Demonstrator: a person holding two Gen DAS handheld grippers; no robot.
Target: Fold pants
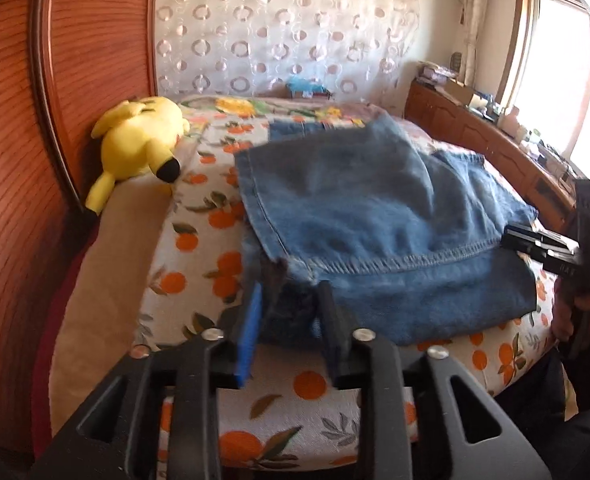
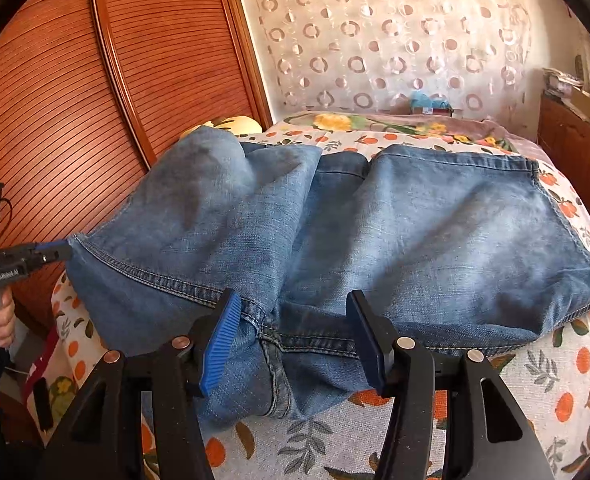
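The pants (image 2: 375,240), a pair of blue jeans, lay across the bed (image 2: 555,380), on a sheet printed with oranges, already doubled over, so that one hem with its pale stitching ran along the near side. The left gripper (image 1: 287,316) stood at the near left corner of the cloth. Denim sat between its jaws, but from its own view I could not tell if the pads pressed on it. In the right wrist view its tip touched that corner, and the fabric there looked raised and pulled out a little. I judged that the corner was being drawn outward to keep the edge straight. The right gripper (image 2: 293,344) stood over the thick seam at the near edge, with its jaws apart. The denim lay between them, with a clear gap to the right pad, so it was released. It seemed ready to take or to leave this seam.

The cloth was faded in the middle and darker near the seams. It had soft wrinkles and one bulge at the far left. A yellow plush toy (image 1: 139,148) lay well apart, beside the wooden headboard (image 1: 15,120).
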